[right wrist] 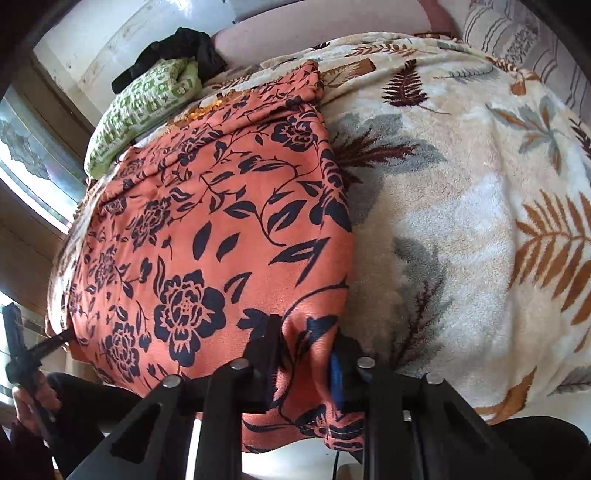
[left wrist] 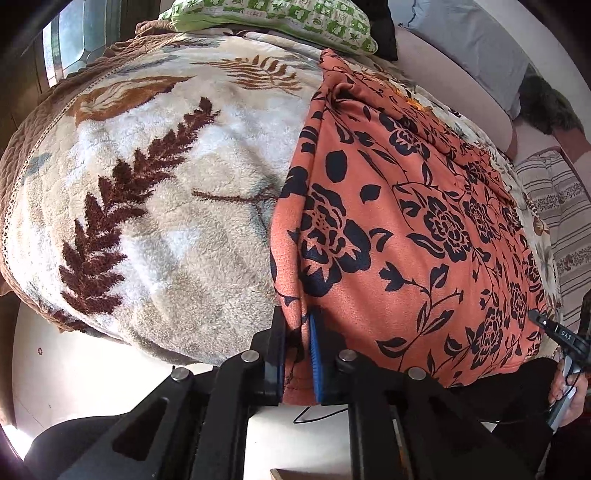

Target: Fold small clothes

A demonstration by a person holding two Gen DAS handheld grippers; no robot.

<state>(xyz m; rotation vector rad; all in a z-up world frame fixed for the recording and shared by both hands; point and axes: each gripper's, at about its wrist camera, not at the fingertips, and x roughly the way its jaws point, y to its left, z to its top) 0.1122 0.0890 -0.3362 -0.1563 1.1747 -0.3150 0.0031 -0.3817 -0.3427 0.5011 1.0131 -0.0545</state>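
Between the fingers of the left gripper: near corner of the orange floral garment being pinched; pads closing on its hem | right gripper clamping the opposite near corner likewise | cloth lying flat ahead on the leaf-print blanket; both corners apparently taken for lifting into a fold

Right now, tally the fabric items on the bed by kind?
Orange floral garment: 1
Leaf-print fleece blanket: 1
Green patterned pillow: 1
Black clothing heap: 1
Total: 4
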